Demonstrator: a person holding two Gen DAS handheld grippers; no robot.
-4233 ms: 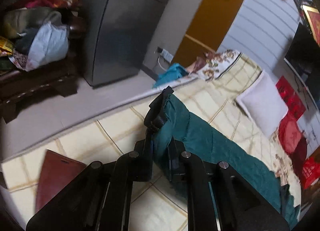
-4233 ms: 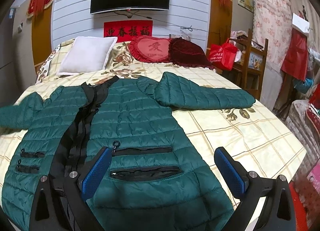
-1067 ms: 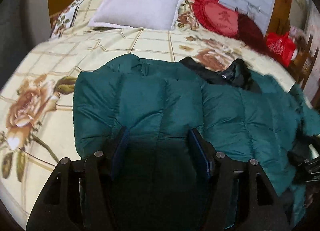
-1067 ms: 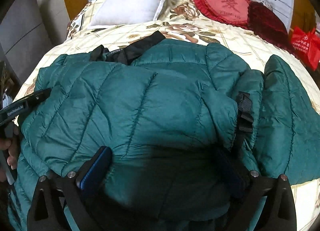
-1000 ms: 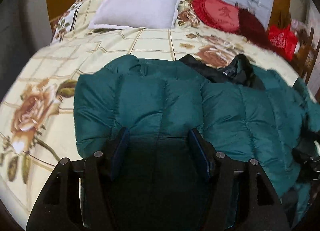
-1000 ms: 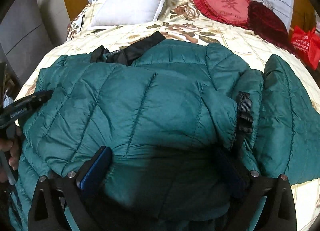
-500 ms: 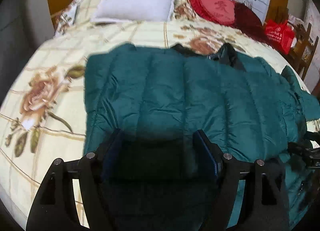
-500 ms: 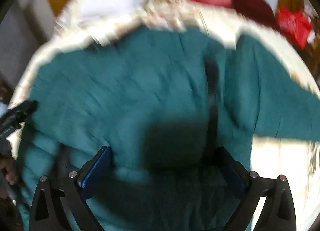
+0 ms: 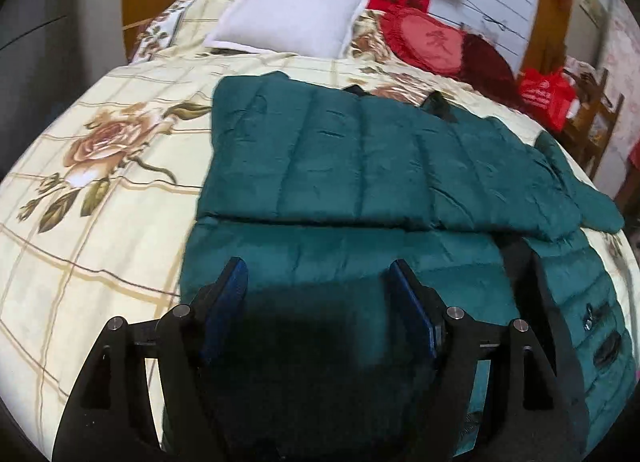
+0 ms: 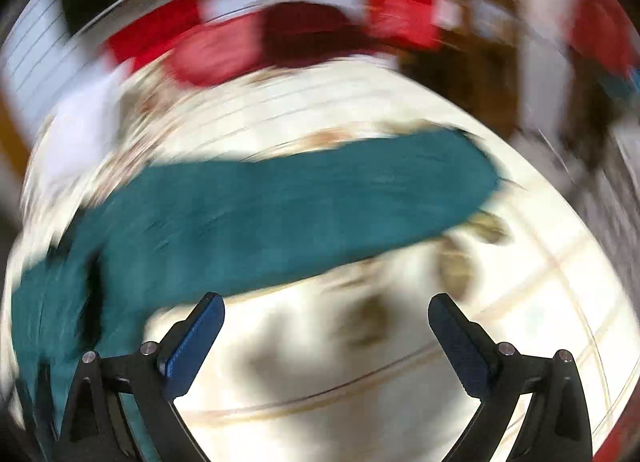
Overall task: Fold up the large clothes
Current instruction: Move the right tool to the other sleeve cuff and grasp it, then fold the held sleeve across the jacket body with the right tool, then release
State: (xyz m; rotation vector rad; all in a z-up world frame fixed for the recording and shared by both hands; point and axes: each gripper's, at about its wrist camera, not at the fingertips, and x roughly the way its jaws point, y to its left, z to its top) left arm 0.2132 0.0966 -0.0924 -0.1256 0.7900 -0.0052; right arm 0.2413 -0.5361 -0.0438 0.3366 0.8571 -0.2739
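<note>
A dark green quilted jacket (image 9: 360, 165) lies on the floral bedspread (image 9: 100, 189), its left half folded across the body. Its black zipper strip (image 9: 536, 294) and pockets show at the right. My left gripper (image 9: 318, 294) is open and empty, just above the jacket's near hem. The right wrist view is blurred by motion. In it the jacket's green sleeve (image 10: 288, 213) stretches across the bed. My right gripper (image 10: 326, 318) is open and empty, over bare bedspread (image 10: 520, 302) in front of the sleeve.
A white pillow (image 9: 284, 17) and red cushions (image 9: 428, 41) lie at the head of the bed. A red bag (image 9: 544, 93) and a wooden chair (image 9: 592, 117) stand at the far right. A grey cabinet (image 9: 36, 41) stands at the left.
The jacket's left half was folded over the body and let go. My left gripper has pulled back toward the hem. My right gripper has swung fast to the right, off the jacket, toward the sleeve.
</note>
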